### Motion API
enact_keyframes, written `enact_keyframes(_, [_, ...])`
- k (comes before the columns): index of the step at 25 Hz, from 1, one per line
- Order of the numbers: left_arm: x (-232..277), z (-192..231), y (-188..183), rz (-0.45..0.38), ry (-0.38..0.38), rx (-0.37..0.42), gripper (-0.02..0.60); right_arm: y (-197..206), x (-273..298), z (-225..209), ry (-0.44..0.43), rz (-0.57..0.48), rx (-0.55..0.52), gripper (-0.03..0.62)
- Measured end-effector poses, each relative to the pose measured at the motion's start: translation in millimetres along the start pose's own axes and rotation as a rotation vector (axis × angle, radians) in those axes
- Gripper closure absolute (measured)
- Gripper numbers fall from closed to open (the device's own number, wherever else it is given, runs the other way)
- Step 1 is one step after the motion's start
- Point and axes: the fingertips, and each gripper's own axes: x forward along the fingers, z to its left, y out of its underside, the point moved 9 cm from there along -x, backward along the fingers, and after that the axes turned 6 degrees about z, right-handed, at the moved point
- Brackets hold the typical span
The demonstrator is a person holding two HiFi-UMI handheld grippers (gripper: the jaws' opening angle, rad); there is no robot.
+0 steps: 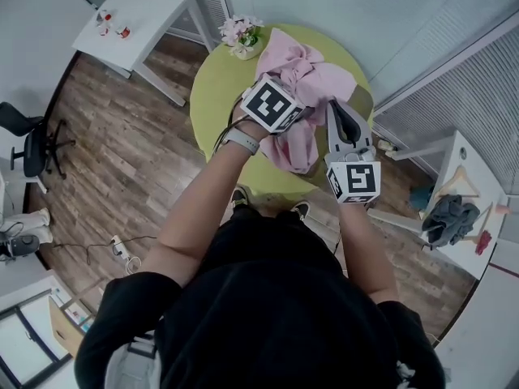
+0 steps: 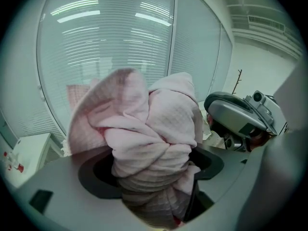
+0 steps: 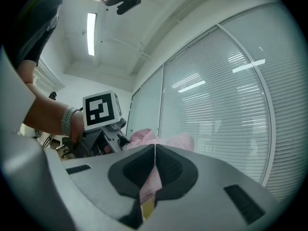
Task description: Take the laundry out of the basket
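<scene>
A pink garment (image 1: 312,75) is bunched over the round yellow-green table (image 1: 215,96). In the left gripper view, my left gripper (image 2: 154,172) has a thick wad of the pink cloth (image 2: 154,124) between its wide-set jaws. In the head view, the left gripper (image 1: 302,122) reaches into the cloth from the left. My right gripper (image 1: 336,110) is close beside it. Its jaws (image 3: 153,162) are pinched together on a thin pink edge (image 3: 150,186) with a yellowish tag. No basket is clearly in view.
A pot of pink flowers (image 1: 242,37) stands at the table's far edge. A white desk (image 1: 146,14) is at the back left, and an office chair (image 1: 32,144) at the left. A white surface with dark clothes (image 1: 450,217) lies to the right. Glass walls with blinds stand behind.
</scene>
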Motion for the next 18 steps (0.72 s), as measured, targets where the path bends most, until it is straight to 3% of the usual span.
enact_keyframes(9, [-45, 45, -4, -0.073, -0.016, 0.023, 0.161, -22, 29, 32, 0.053, -0.025, -0.013, 0.569])
enact_keyframes(15, [-74, 85, 3, -0.073, -0.114, 0.058, 0.163, -25, 49, 60, 0.071, -0.006, -0.008, 0.569])
enact_keyframes(18, [-83, 105, 18, -0.074, -0.119, 0.049, 0.163, -27, 57, 75, 0.081, -0.001, -0.015, 0.569])
